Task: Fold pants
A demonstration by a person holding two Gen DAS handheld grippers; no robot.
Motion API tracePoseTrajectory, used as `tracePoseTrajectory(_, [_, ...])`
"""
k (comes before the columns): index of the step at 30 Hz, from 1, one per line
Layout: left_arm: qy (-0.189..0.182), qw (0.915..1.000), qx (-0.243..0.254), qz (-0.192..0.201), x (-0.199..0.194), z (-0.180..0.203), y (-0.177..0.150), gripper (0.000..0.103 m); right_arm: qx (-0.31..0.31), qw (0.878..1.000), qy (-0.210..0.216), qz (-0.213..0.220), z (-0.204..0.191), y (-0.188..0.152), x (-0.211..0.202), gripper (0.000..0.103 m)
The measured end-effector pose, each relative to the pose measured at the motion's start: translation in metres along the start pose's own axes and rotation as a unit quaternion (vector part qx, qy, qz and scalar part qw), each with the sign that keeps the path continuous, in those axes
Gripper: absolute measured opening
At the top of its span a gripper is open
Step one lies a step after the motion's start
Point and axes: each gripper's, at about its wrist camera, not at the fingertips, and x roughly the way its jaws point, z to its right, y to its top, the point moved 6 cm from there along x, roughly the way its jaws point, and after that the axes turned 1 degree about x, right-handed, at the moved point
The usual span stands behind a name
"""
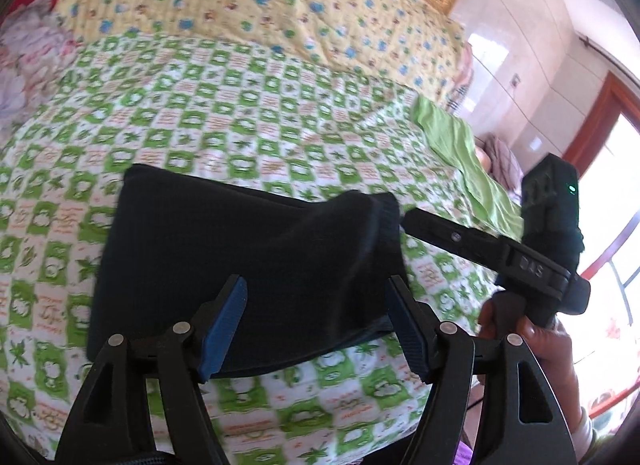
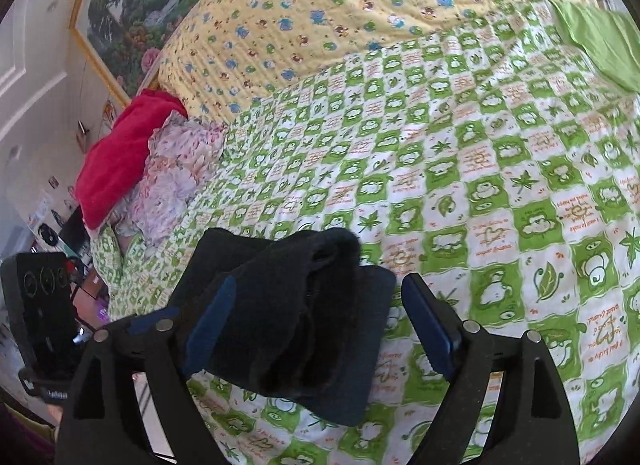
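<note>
Lying in a compact dark bundle on the green-and-white checked bedspread (image 1: 280,113), the pants (image 1: 240,261) sit at about six o'clock in both wrist views, already folded into a rough rectangle with one thicker, rumpled end. The left gripper (image 1: 320,325) stands spread, its blue pads on either side of the bundle's near edge with nothing pinched; the right gripper (image 2: 316,329) is likewise spread wide, the cloth between its fingers but not pressed. In the left view the right gripper shows again at three o'clock, its fingertip just beside the ribbed cuff (image 1: 386,221). The fabric looks soft, limp and light, likely to sag and unfold if lifted by one layer. A sound hold would probably pinch through all layers at the folded edge, near the corners, rather than at the loose cuff.
</note>
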Motion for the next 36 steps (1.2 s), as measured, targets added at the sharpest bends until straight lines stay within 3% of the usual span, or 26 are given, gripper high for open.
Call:
tracePoseTrajectory(10, [0.027, 0.998, -0.053, 0.018, -0.019, -0.049, 0.003, 0.074, -0.001, 1.0, -0.01, -0.014, -0.017, -0.01, 0.01, 0.087])
tracePoseTrajectory(22, [0.062, 0.9921, -0.105, 0.026, -0.03, -0.11, 0.004, 0.078, 0.054, 0.998, -0.025, -0.021, -0.005, -0.022, 0.012, 0.087])
tracePoseTrajectory(36, [0.063, 0.9906, -0.121, 0.01, -0.015, -0.127, 0.005, 0.079, 0.061, 0.997, -0.031, -0.034, -0.005, -0.029, 0.021, 0.087])
